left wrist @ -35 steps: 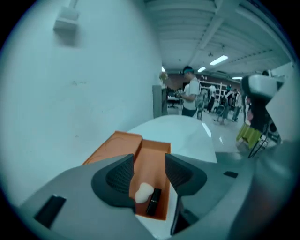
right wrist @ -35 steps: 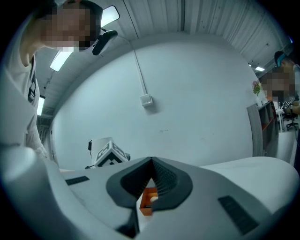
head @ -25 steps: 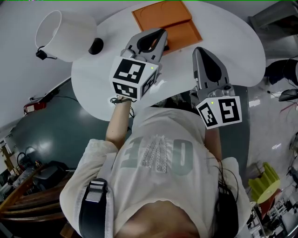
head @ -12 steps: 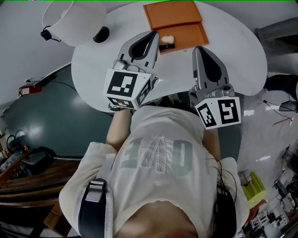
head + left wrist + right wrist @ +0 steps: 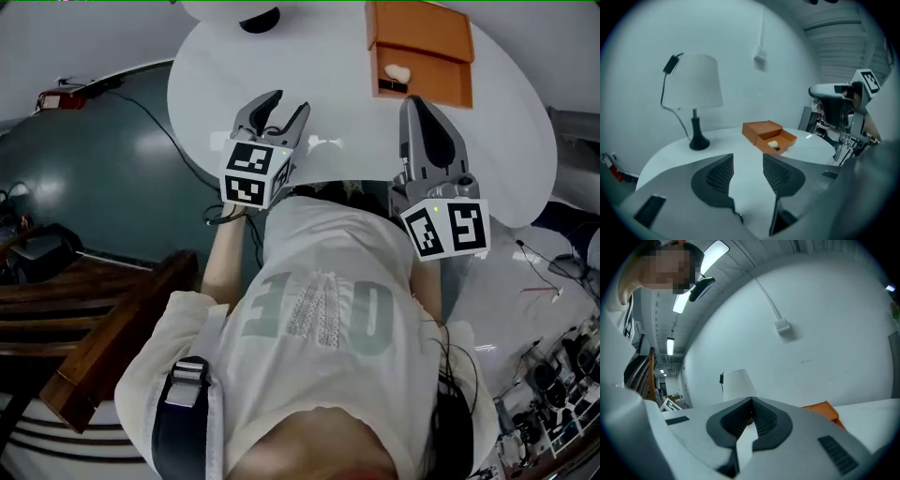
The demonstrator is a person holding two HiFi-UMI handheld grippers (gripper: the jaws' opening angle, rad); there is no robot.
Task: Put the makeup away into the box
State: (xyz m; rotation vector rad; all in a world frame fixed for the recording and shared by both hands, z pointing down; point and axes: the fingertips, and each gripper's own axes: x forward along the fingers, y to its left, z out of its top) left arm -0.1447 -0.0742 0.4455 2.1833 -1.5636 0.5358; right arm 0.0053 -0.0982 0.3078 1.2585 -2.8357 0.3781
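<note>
An orange box (image 5: 419, 32) stands at the far side of the white table, its drawer (image 5: 422, 82) pulled out toward me. A pale makeup sponge (image 5: 398, 71) lies in the drawer beside a small dark item (image 5: 386, 87). My left gripper (image 5: 286, 105) hovers over the table's near left part, well apart from the box. Its jaws have just been opening and nothing is between them. In the left gripper view, the gripper (image 5: 747, 161) faces the box (image 5: 761, 130) and sponge (image 5: 772, 144). My right gripper (image 5: 418, 103) is shut and empty, just short of the drawer.
A white-shaded lamp (image 5: 691, 89) with a black base (image 5: 260, 17) stands at the table's far left. The round white table (image 5: 328, 84) ends close to my body. Wooden furniture (image 5: 112, 347) stands on the floor at the lower left.
My left gripper has pulled back from the box toward the near left of the table and opened. The sponge now lies in the drawer. The right gripper has stayed shut.
</note>
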